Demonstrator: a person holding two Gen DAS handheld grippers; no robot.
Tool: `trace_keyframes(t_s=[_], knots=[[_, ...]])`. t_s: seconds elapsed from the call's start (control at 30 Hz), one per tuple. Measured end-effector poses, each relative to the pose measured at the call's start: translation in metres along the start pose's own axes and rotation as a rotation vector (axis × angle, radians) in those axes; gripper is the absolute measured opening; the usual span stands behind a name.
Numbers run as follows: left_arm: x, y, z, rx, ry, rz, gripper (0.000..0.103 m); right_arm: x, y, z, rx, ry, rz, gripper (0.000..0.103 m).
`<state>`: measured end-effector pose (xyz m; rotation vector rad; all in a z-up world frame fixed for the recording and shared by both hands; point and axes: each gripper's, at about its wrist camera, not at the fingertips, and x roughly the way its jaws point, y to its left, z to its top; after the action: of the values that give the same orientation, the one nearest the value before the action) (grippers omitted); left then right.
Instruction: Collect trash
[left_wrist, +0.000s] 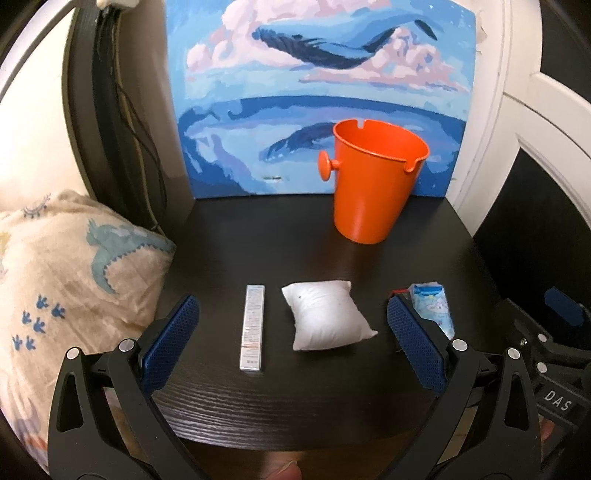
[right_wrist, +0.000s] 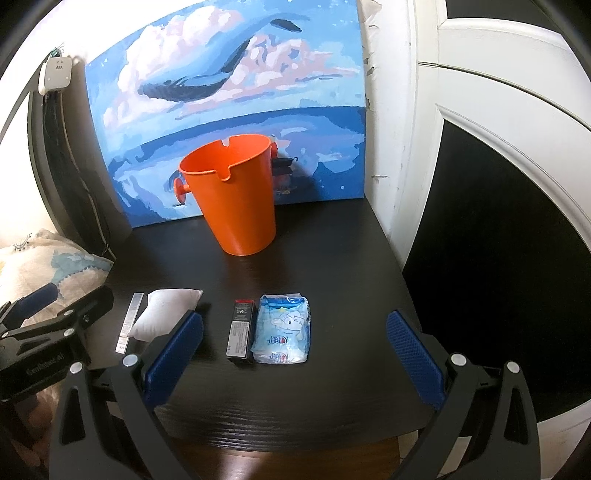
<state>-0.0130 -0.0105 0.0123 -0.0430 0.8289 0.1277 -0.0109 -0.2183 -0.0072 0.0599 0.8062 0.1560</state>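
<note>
Jaws of both grippers wide apart, white pouch (left_wrist: 325, 317) between the left gripper's (left_wrist: 293, 345), untouched.

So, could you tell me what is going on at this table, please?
A person holds two grippers, both open and empty, above a dark table. Four bits of trash lie in a row: a slim silver box, a white pouch, a black box and a blue packet. The orange bin stands behind, upright.

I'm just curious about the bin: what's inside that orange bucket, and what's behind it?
Only the upper inner wall of the orange bucket shows, and it looks bare; the bottom is hidden by the rim. Behind it stands a whale painting, partly covered by the bucket.
</note>
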Motion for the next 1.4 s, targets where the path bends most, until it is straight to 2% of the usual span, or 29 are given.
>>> trace_keyframes(t_s=[0.4,0.53,0.7,1.13,1.4], knots=[[0.001,-0.002,-0.001,0.006,-0.006,0.012,0.100,0.006,-0.003,-0.003,0.012,0.025,0.006,0.099],[0.002,-0.004,0.000,0.018,0.000,0.017,0.100,0.008,-0.009,0.001,0.063,0.034,0.037,0.099],[0.000,-0.014,-0.002,0.070,-0.027,0.073,0.100,0.007,-0.018,0.003,0.139,0.031,0.054,0.099],[0.008,-0.017,-0.005,0.063,0.032,-0.004,0.100,-0.002,-0.009,0.005,0.057,-0.040,0.009,0.099],[0.008,-0.010,-0.005,0.009,0.035,-0.071,0.100,-0.008,-0.012,0.006,0.075,-0.080,0.034,0.099]])
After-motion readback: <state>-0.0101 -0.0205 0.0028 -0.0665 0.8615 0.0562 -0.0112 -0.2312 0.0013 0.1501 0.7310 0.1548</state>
